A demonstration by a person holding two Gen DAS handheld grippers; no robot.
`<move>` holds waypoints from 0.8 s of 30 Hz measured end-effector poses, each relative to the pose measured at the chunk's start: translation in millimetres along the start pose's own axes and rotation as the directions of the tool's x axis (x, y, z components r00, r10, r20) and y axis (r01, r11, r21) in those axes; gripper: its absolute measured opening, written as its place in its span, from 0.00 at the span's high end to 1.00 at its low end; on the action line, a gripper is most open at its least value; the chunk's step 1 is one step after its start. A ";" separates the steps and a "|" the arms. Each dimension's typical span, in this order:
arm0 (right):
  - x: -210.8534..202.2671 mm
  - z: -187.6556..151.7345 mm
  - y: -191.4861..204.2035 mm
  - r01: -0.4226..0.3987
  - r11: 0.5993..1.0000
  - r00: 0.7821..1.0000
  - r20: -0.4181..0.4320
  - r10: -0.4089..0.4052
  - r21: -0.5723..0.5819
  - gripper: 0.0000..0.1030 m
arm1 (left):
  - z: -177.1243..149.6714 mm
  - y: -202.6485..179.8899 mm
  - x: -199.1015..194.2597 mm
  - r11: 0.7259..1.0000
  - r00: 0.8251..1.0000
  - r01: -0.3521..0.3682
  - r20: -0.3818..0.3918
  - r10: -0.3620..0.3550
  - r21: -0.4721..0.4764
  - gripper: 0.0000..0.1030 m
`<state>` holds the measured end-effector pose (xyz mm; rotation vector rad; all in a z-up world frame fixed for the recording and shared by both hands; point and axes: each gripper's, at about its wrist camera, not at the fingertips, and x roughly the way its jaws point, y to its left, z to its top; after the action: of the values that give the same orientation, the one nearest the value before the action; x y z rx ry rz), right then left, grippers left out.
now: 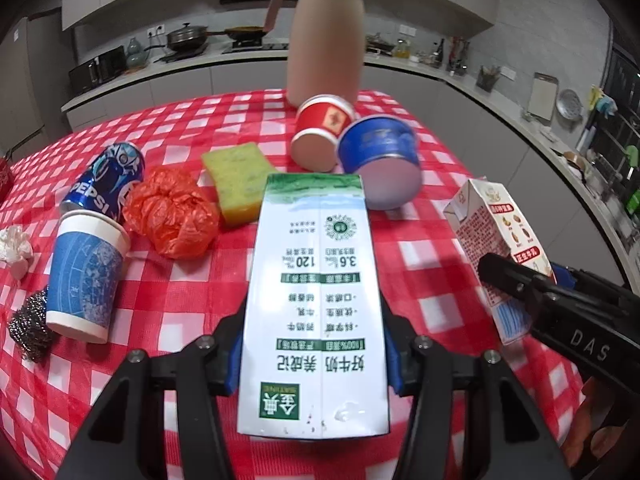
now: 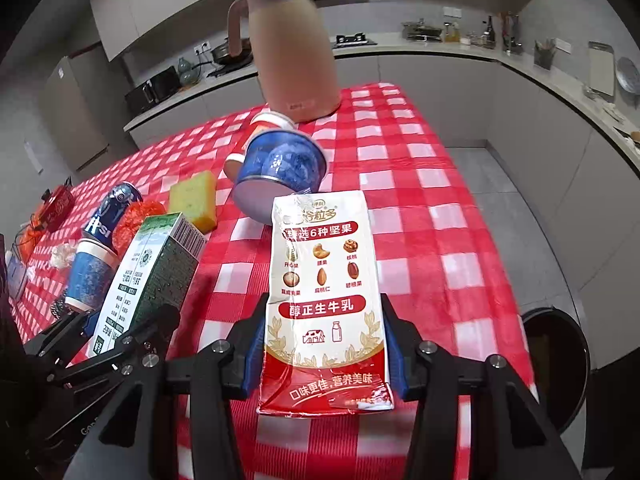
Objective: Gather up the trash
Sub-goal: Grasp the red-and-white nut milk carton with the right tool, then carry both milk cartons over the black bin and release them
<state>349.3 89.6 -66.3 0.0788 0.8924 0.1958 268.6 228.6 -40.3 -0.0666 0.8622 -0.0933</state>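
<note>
My left gripper [image 1: 314,340] is shut on a green and white milk carton [image 1: 316,264], held upside down above the red checked tablecloth [image 1: 192,280]. My right gripper [image 2: 324,344] is shut on a red and white nut-milk carton [image 2: 324,280], its pads pressing both sides. In the left wrist view the right gripper [image 1: 520,288] and its carton [image 1: 492,224] show at the right. Other trash lies on the cloth: a Pepsi can [image 1: 106,184], a blue paper cup [image 1: 86,276], a crumpled orange bag [image 1: 172,216], a red paper cup [image 1: 320,136] and a tipped blue cup [image 1: 380,160].
A tall beige thermos jug [image 1: 326,32] stands at the table's far side. A yellow sponge [image 1: 238,180], a steel scourer [image 1: 30,324] and a white tissue [image 1: 14,246] also lie on the cloth. A black round bin [image 2: 560,360] stands on the floor by the table's right edge.
</note>
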 end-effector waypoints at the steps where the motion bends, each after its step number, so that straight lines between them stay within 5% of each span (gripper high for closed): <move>1: -4.6 -1.9 -0.7 0.005 1.000 1.000 0.005 -0.005 0.005 0.50 | -0.8 -1.8 -4.3 1.000 1.000 0.011 0.006 -0.011 0.010 0.47; 15: -84.3 -51.7 -32.2 0.106 0.985 0.992 0.059 -0.115 0.136 0.50 | -15.7 -47.6 -35.9 0.983 0.989 0.136 0.035 -0.141 0.126 0.47; 24: -111.2 -66.0 -101.8 0.081 0.983 0.991 0.091 -0.096 0.163 0.50 | -26.9 -119.8 -36.8 0.981 0.987 0.146 0.051 -0.154 0.129 0.47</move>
<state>243.9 -33.4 -37.7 0.1948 0.8098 0.0371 217.8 113.0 -18.5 -0.0166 0.7878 -0.2854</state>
